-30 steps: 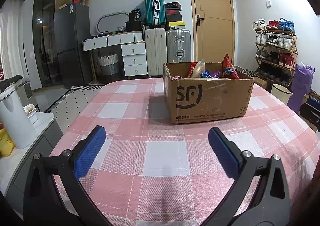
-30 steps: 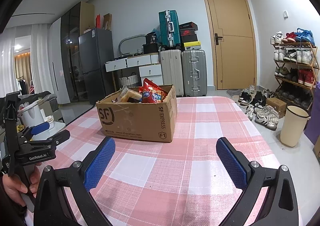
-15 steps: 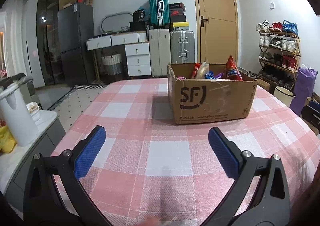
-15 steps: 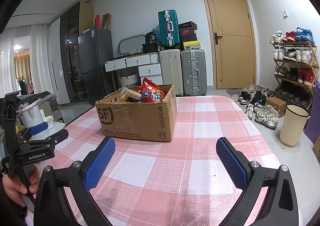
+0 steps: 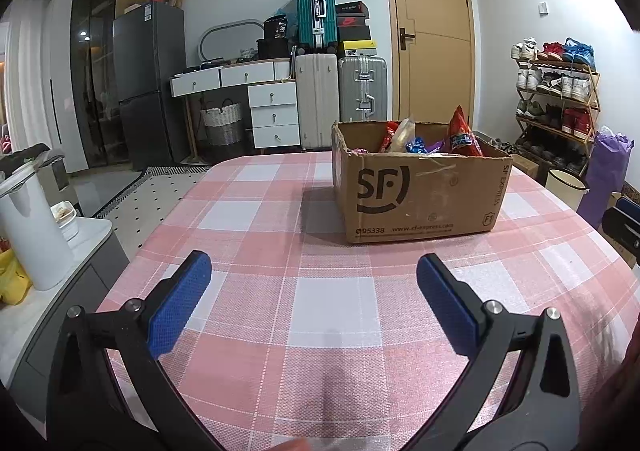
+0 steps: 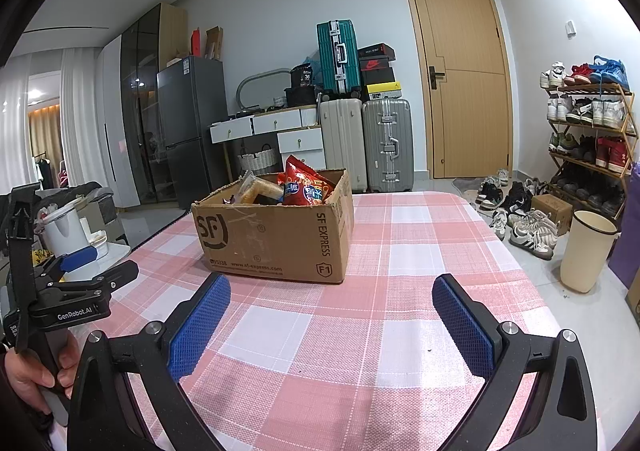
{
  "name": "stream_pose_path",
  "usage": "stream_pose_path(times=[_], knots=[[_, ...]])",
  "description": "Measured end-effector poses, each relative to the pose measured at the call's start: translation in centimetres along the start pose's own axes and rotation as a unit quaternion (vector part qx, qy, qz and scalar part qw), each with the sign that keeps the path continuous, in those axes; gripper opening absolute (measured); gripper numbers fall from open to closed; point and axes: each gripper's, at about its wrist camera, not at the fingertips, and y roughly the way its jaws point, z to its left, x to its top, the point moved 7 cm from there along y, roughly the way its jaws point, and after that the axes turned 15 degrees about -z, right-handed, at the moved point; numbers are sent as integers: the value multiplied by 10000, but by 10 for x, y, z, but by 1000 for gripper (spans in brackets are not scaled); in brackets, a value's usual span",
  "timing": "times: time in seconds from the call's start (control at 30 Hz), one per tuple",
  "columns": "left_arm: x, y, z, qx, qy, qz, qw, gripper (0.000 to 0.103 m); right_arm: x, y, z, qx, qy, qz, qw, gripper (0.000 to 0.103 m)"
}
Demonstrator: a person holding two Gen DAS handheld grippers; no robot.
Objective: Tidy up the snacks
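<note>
A brown SF cardboard box [image 5: 420,199] stands on the pink checked tablecloth [image 5: 320,303], filled with snack packets, among them a red chip bag [image 5: 462,135]. The box also shows in the right wrist view [image 6: 276,239] with the red bag [image 6: 304,189] and a yellowish packet [image 6: 258,187]. My left gripper [image 5: 314,275] is open and empty, well short of the box. My right gripper [image 6: 332,299] is open and empty, close in front of the box. The left gripper shows at the left edge of the right wrist view [image 6: 84,267].
A white kettle [image 5: 28,227] stands on a side counter left of the table. Suitcases [image 5: 340,91], a white drawer unit [image 5: 272,111], a fridge [image 5: 148,83] and a door stand behind. A shoe rack [image 6: 588,139] and a cream bin [image 6: 584,251] are on the right.
The left wrist view has tilted up a little, so the box sits higher and slightly to the right. The right gripper has barely moved. Both stay open.
</note>
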Motion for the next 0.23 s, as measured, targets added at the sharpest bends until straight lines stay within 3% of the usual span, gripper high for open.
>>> stream_pose_path(times=[0.23], knots=[[0,-1,-2,-64,52,-25,10000,103,0,0,0,0,0,2,10000,103]])
